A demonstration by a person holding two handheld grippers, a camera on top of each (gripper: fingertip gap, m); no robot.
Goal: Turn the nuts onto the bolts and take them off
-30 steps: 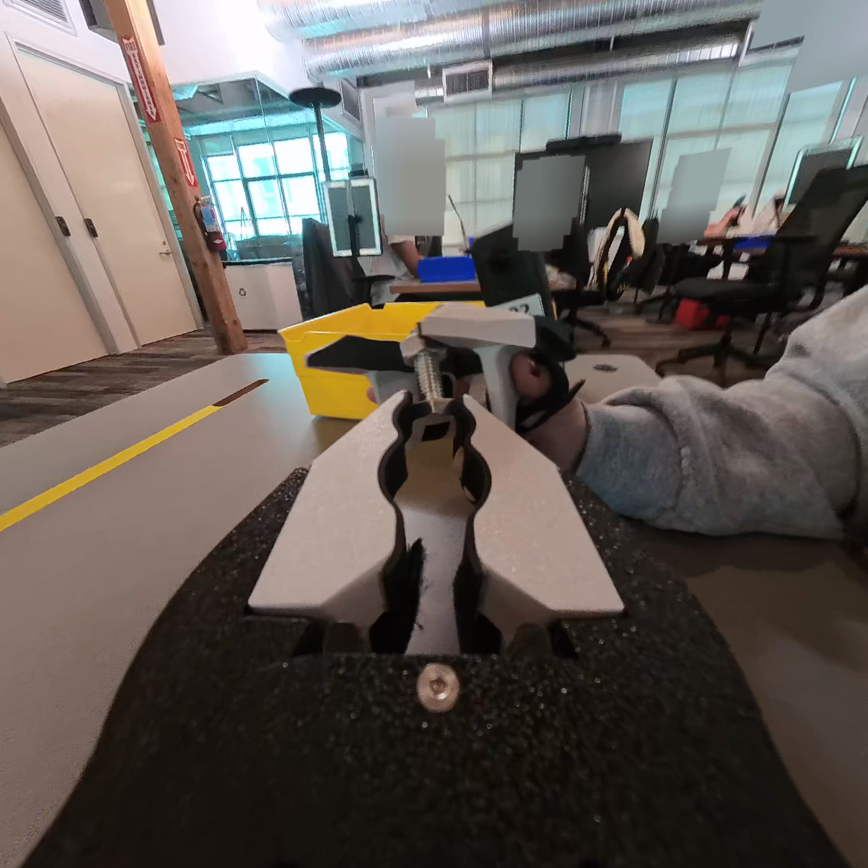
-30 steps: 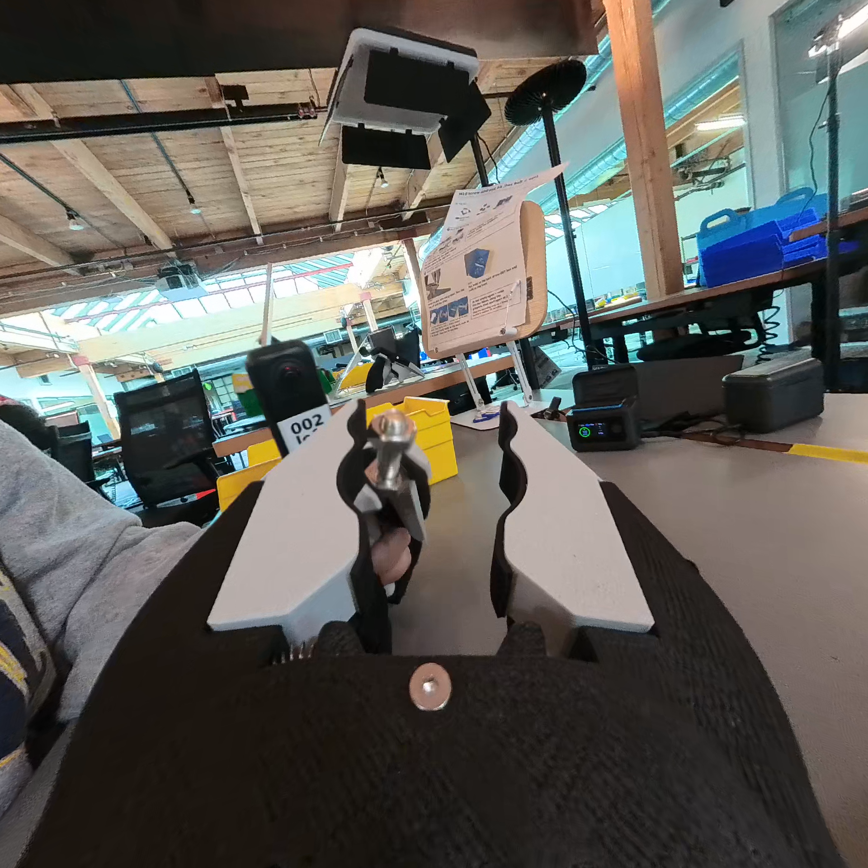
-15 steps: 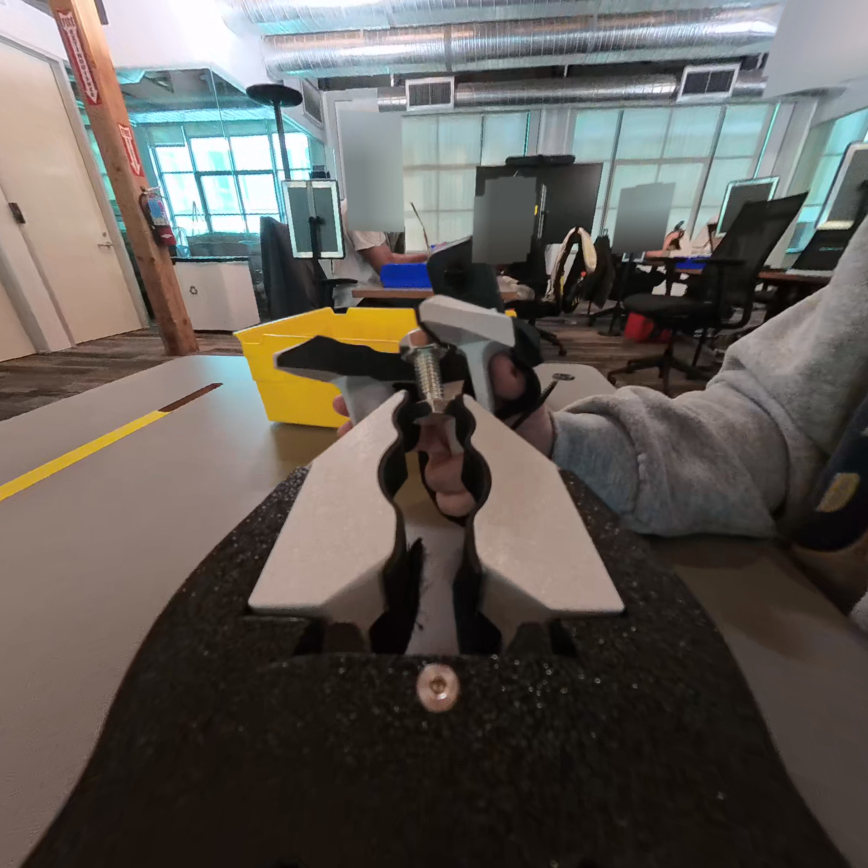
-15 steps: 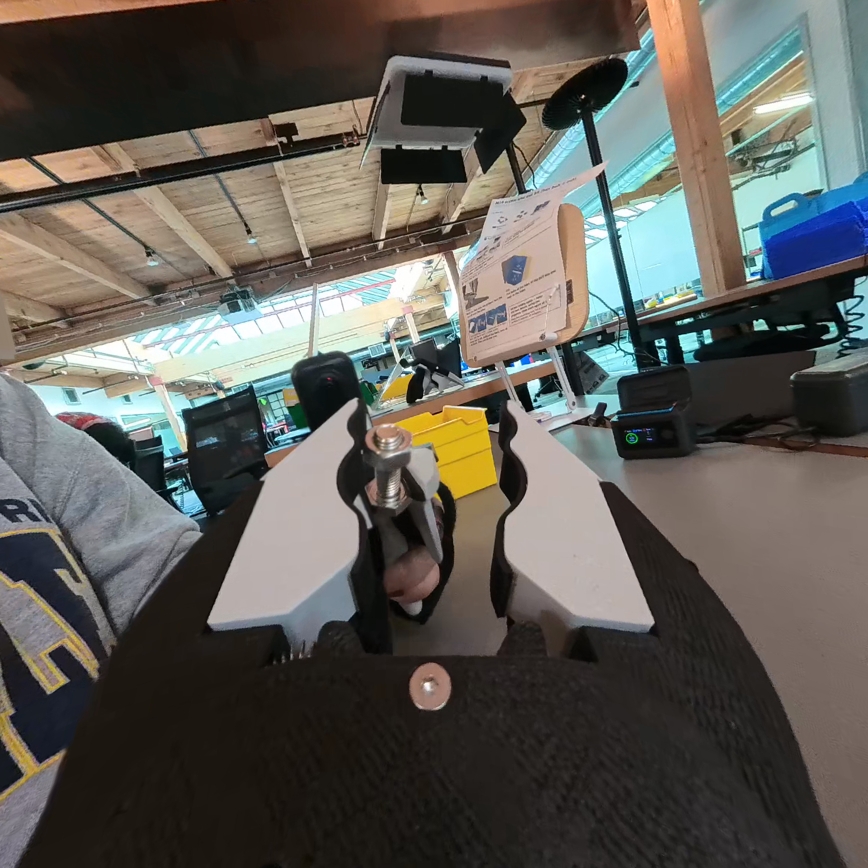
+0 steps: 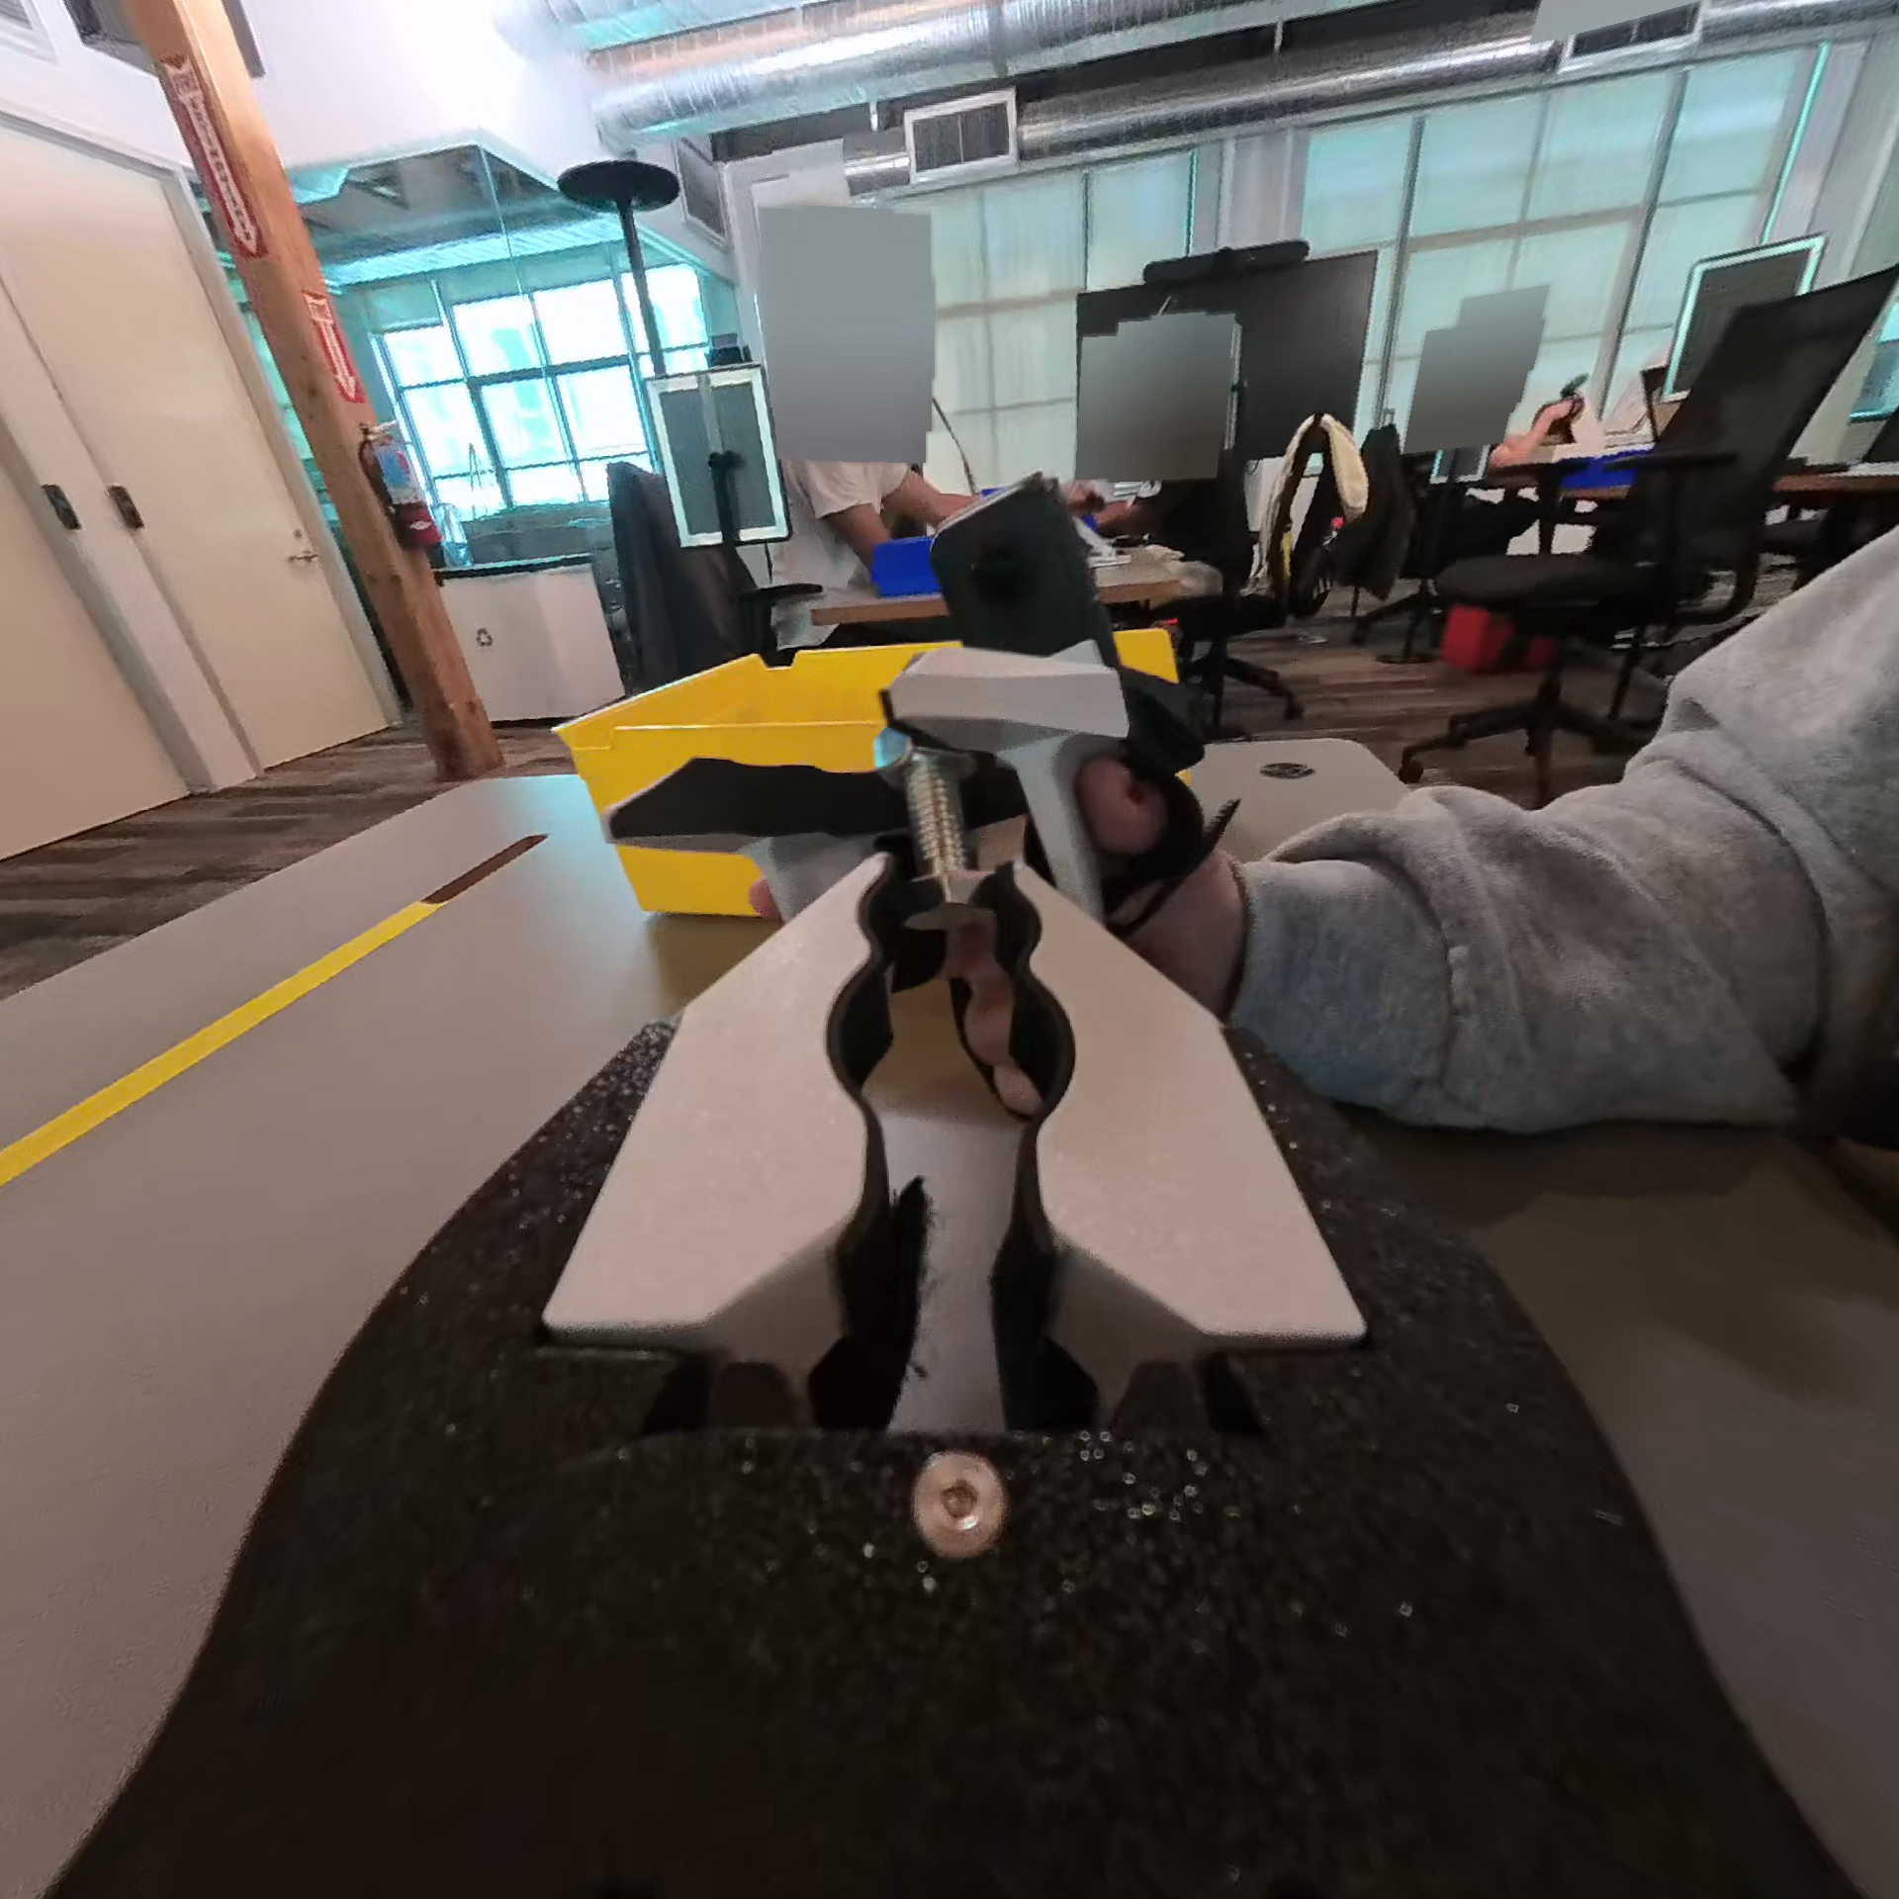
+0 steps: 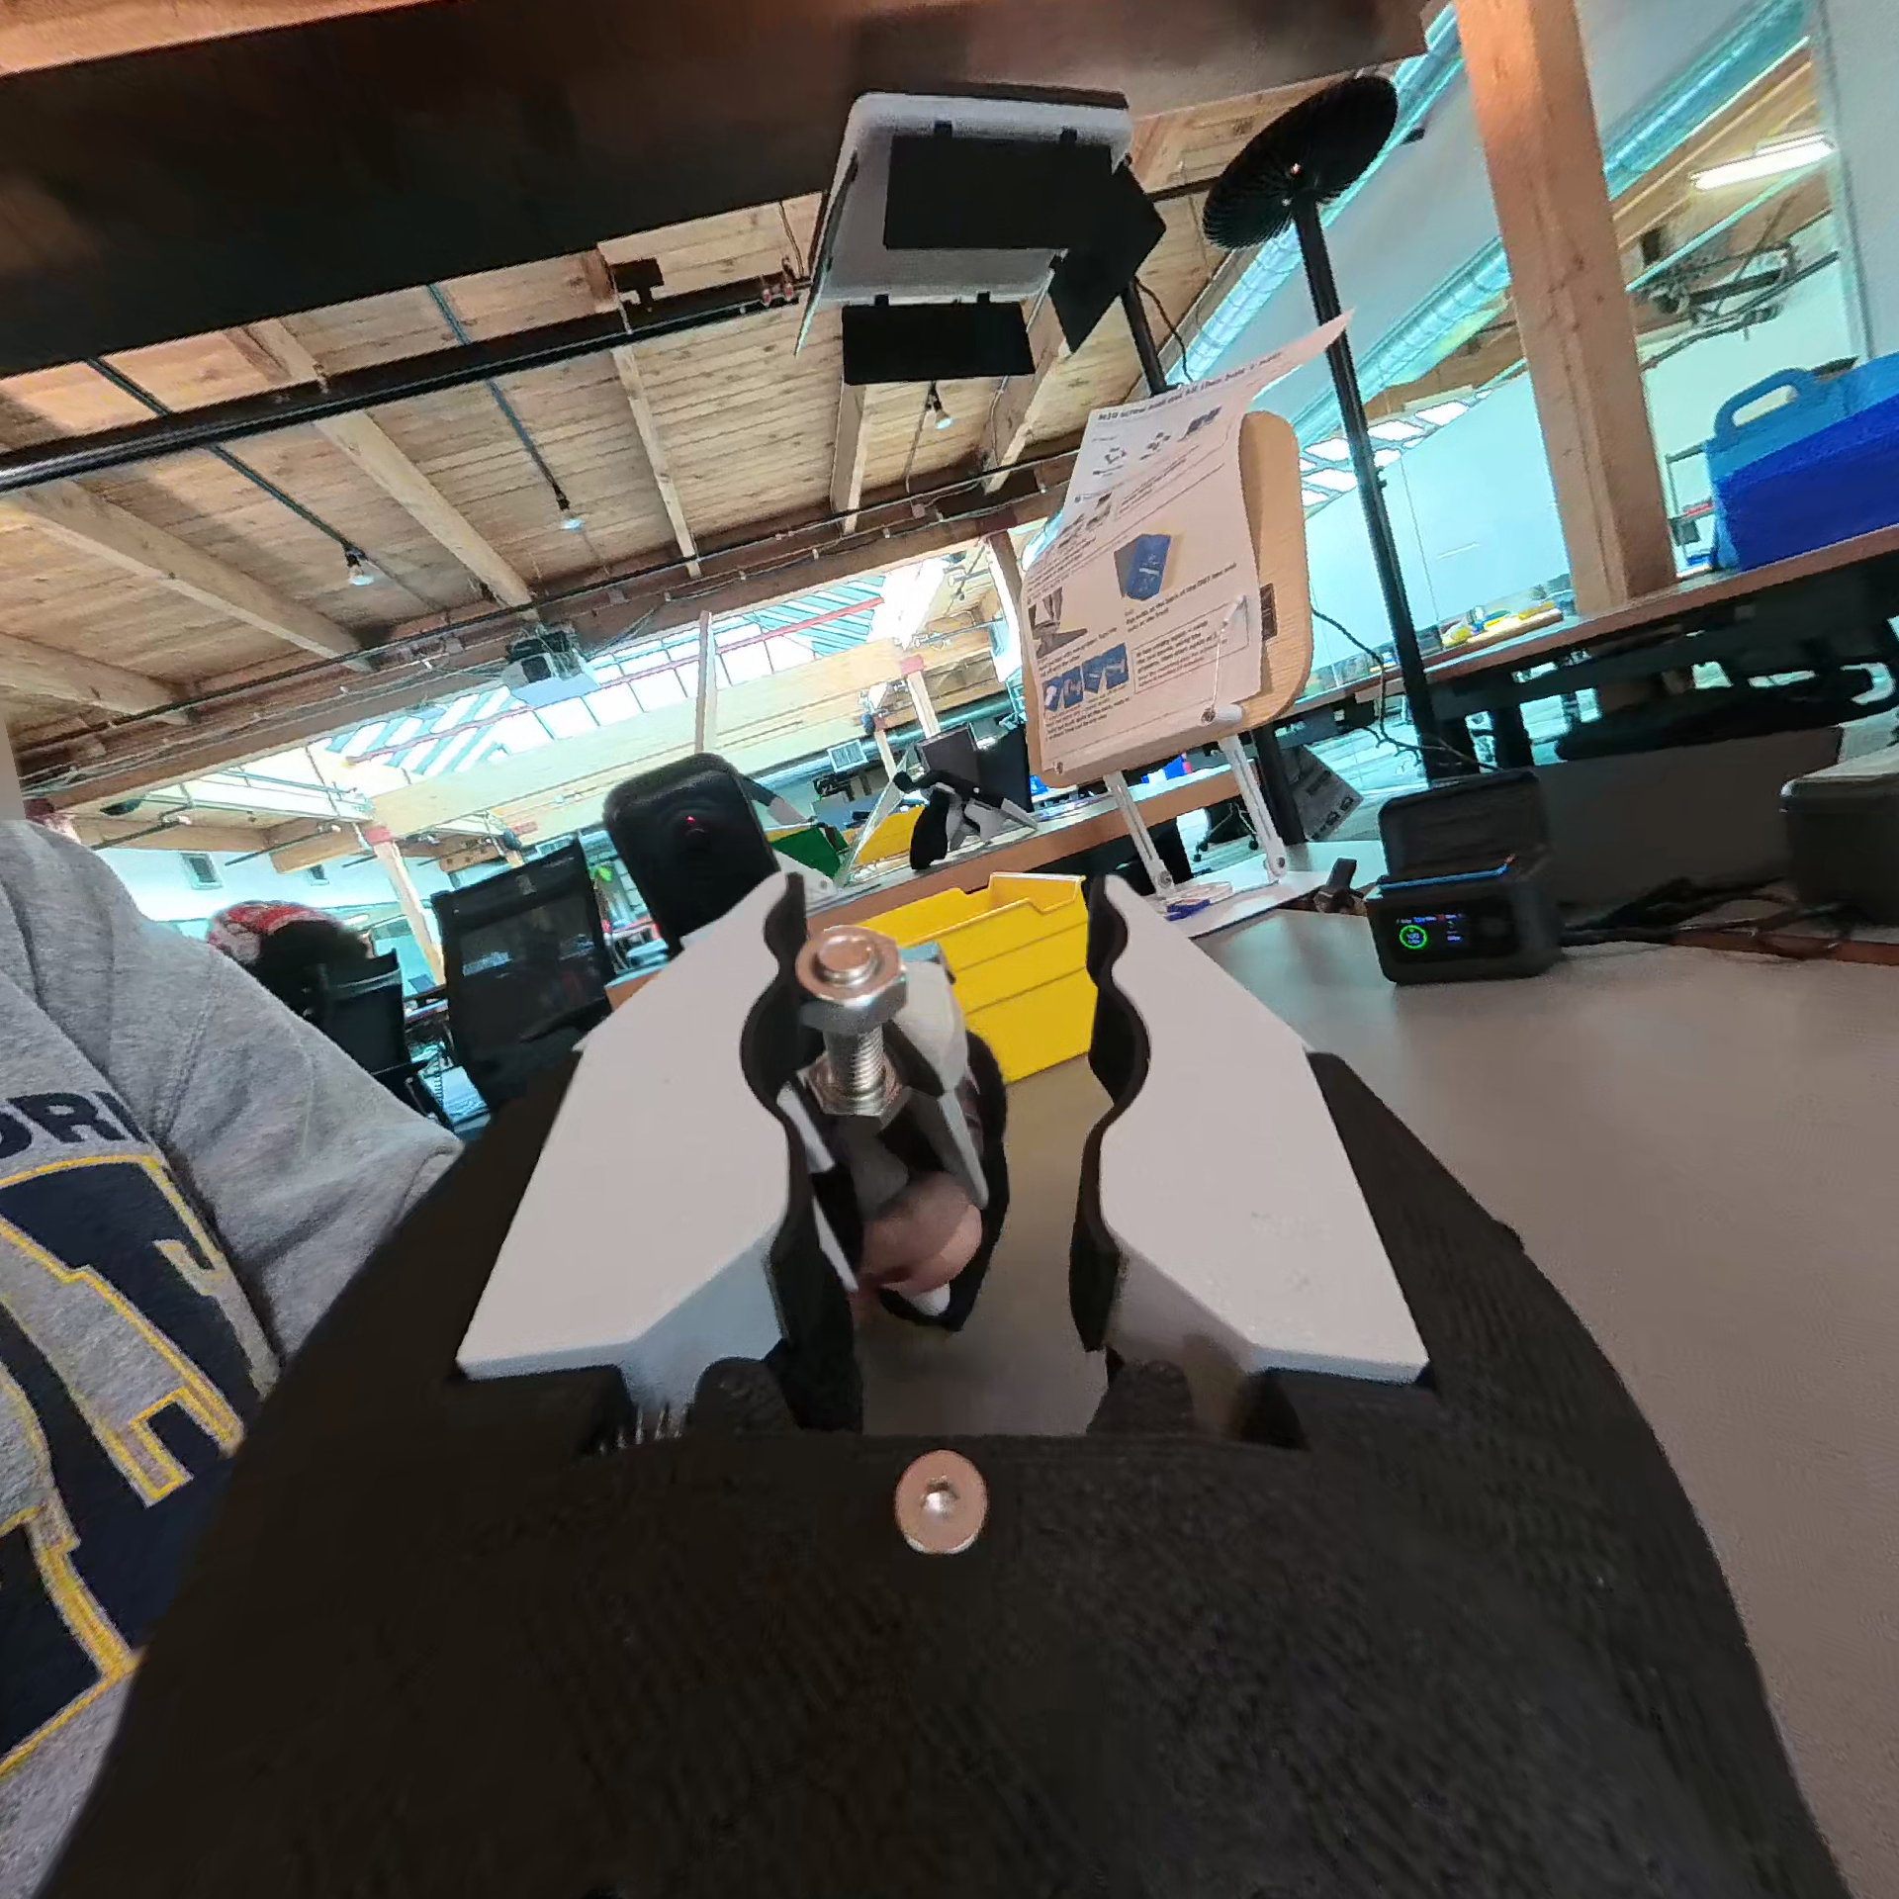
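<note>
In the left wrist view my left gripper [image 5: 947, 892] is shut on the head of a silver bolt [image 5: 937, 817] that stands upright out of its tips. A nut [image 5: 909, 757] sits at the bolt's top end. My right gripper [image 5: 822, 760] reaches in from the right with one finger [image 5: 1002, 694] above the nut and one below. In the right wrist view my right gripper [image 6: 940, 909] is open. The nut [image 6: 853, 992] and bolt [image 6: 858, 1048] lie between its fingers, close to the left one. The left gripper [image 6: 863, 1110] holds the bolt head there.
A yellow bin [image 5: 719, 740] stands on the grey table [image 5: 308, 1182] just behind the grippers; it also shows in the right wrist view [image 6: 1028, 956]. A grey sleeve [image 5: 1541, 925] lies at the right. A clipboard stand [image 6: 1161, 617] and a black device [image 6: 1459, 925] stand farther off. The gap from one gripper's tips to the other's is roughly 5 cm.
The right gripper has stayed open around the nut and swung about the bolt, which it now sees more from the side. The left gripper has kept its hold and shifted slightly.
</note>
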